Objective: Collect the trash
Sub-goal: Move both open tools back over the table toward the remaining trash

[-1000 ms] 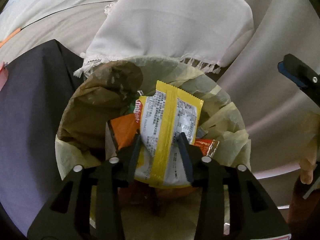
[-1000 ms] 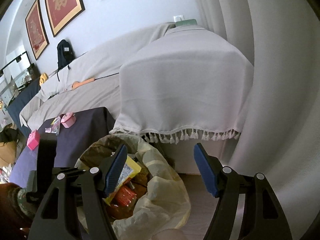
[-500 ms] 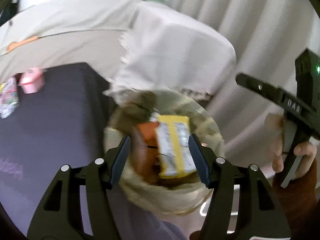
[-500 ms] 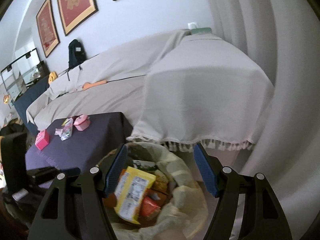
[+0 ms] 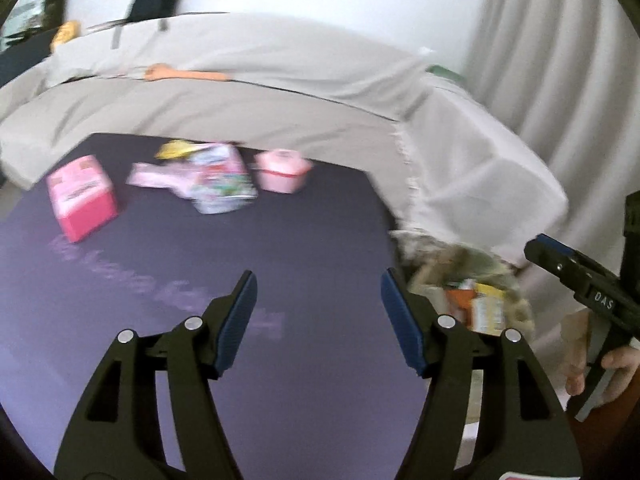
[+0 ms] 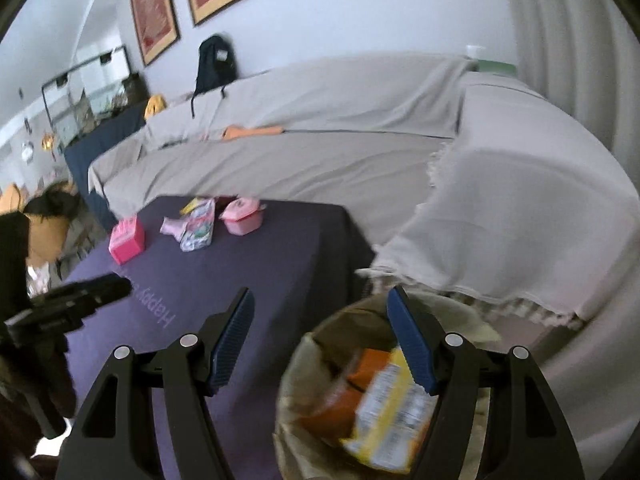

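Left gripper [image 5: 318, 320] just let go of the yellow wrapper [image 6: 384, 412]; it's in the bin [image 6: 296, 360] now, on top of the orange packet. Left jaws empty and opening, and I've swung it off the bin to face the tabletop [image 5: 240, 260]. Right gripper [image 6: 320, 340] open, empty, over the bin's near edge. So that drop is done. Remaining litter looks like the wrappers [image 5: 218, 178] at the tabletop's far end, between the pink box [image 5: 82, 198] and pink pot [image 5: 282, 170]; next reach goes there
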Motion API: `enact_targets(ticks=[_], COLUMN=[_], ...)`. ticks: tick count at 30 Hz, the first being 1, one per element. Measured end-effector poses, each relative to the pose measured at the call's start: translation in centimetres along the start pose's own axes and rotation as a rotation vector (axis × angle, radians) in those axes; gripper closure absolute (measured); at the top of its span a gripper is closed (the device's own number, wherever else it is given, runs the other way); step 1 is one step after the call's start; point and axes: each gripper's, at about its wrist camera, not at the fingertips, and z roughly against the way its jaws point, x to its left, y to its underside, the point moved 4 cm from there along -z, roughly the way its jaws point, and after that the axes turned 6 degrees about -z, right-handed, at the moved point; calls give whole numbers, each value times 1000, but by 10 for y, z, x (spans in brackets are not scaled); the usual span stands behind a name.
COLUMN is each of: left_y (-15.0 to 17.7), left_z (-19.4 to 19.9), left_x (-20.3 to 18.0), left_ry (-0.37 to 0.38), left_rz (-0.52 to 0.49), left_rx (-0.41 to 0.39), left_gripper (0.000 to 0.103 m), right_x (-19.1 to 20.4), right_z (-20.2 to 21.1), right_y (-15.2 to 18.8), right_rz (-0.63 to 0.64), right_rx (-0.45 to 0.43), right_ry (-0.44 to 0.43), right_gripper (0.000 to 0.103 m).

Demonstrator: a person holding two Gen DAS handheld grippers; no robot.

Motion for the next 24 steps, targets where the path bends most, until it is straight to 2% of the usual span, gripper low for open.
enact_targets(ticks=[4,12,19,24], left_y=[6,27,31,35], left_z=[16,38,48,50], left_x=[45,130,180,204], left_ry=[-56,-125,-167,-169], left_rz=[54,180,209,251], left_rx=[-23,-45,-72,-75], left_gripper=[42,40,40,40], right_x=[34,102,147,166], right_z=[-32,-99,-180,-227], right_y=[-4,-22,-42,-55], right_rz=[31,47,10,23], right_rx=[61,112,186,203], right_ry=[-16,-43,-50,10], right_gripper=[37,38,37,37])
